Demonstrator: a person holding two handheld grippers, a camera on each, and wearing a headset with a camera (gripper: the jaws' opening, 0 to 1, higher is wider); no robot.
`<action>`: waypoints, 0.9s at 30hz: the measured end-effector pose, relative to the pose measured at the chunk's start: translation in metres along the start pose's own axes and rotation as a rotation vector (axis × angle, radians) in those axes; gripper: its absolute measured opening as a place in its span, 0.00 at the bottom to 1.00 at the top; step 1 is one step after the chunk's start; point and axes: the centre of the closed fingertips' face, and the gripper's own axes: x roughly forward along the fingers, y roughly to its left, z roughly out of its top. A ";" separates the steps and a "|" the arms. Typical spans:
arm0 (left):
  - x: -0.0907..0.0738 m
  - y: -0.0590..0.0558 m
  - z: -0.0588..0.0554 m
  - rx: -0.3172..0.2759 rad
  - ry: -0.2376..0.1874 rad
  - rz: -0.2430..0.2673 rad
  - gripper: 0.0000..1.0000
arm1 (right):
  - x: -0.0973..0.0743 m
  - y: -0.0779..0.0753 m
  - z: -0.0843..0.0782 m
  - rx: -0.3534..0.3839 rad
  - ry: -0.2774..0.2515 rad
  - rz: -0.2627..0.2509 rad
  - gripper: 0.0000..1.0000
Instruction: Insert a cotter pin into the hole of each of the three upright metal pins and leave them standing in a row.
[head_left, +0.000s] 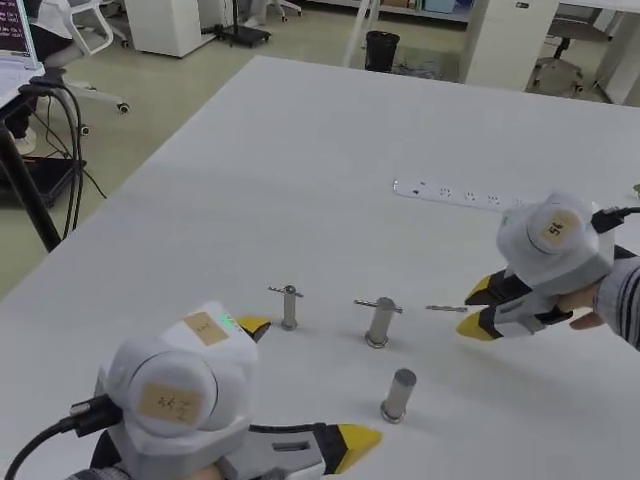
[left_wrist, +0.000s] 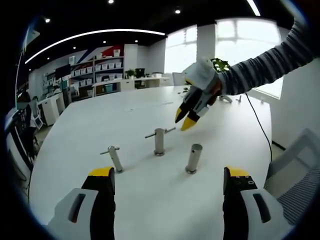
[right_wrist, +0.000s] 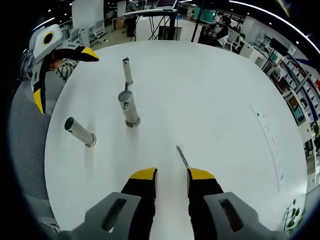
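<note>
My right gripper (right_wrist: 172, 175) holds a cotter pin (right_wrist: 182, 156) in narrow jaws, near the middle pin (head_left: 379, 322). My left gripper (left_wrist: 170, 172) stands wide open before the bare pin (left_wrist: 193, 158).

Head view: left gripper (head_left: 305, 383) is cut off by the bottom edge, and the power strip (head_left: 450, 194) at upper right has its right end hidden behind the right gripper (head_left: 473, 310). Right gripper view, lower centre: cotter pin (right_wrist: 182, 156) has its back end lost between the fingers (right_wrist: 200, 176). Hole in the metal pin (head_left: 398, 394) at lower centre of the head view is too small to tell.
</note>
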 end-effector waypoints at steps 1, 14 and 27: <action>0.000 0.000 0.000 0.004 0.002 0.002 0.89 | 0.002 -0.003 -0.001 -0.001 0.008 -0.001 0.19; -0.002 0.005 0.001 -0.018 -0.008 0.021 0.85 | 0.017 -0.013 -0.003 0.015 0.047 0.033 0.17; 0.000 0.004 0.001 -0.033 -0.003 0.017 0.83 | 0.020 -0.013 -0.007 0.092 0.047 0.074 0.08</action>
